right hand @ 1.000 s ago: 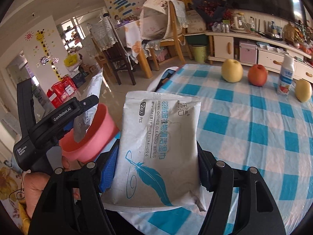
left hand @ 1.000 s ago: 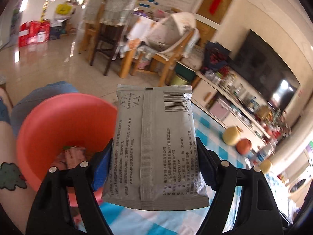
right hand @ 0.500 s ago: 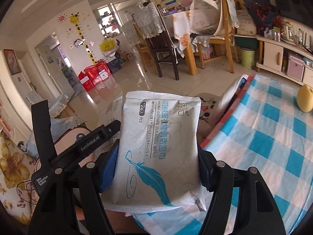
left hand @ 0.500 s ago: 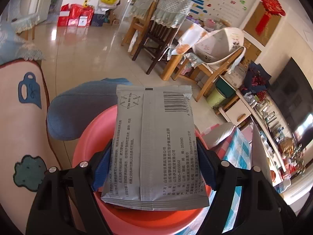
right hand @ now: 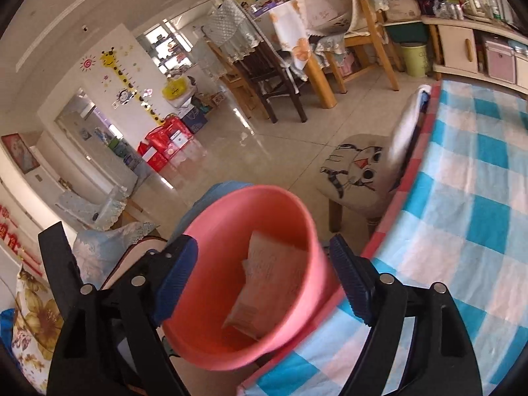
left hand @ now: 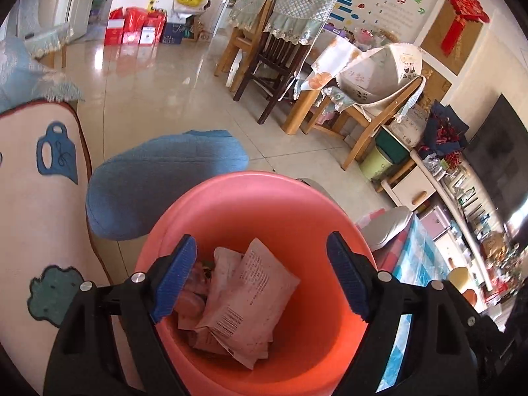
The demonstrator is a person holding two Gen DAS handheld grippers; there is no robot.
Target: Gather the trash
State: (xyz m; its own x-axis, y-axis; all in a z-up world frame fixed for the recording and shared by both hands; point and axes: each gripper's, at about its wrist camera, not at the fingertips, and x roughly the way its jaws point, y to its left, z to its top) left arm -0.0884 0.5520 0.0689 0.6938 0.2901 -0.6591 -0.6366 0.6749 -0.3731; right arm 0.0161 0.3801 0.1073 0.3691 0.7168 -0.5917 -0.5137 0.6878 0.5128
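the pink bucket (left hand: 264, 217) is smooth round plastic, with crinkled foil-like packets (left hand: 250, 297) piled at its bottom, the top one showing a barcode and fine print. it sits just beside the table edge, where the blue-and-white checked cloth (right hand: 462, 231) hangs with a red hem.

my left gripper (left hand: 262, 279) is spread wide over the bucket mouth, the ribbed blue pads (left hand: 175, 280) holding nothing and touching nothing. my right gripper (right hand: 264, 279) is just as wide apart and also has nothing in it, hanging above the bucket from the table side.

the left view looks straight down into the pile and shows a blue cushion (left hand: 158, 178) behind the bucket. the right view shows only one tilted packet (right hand: 264, 290) leaning against the bucket's inner wall, and adds the cat-print stool (right hand: 356, 171) next to the table.
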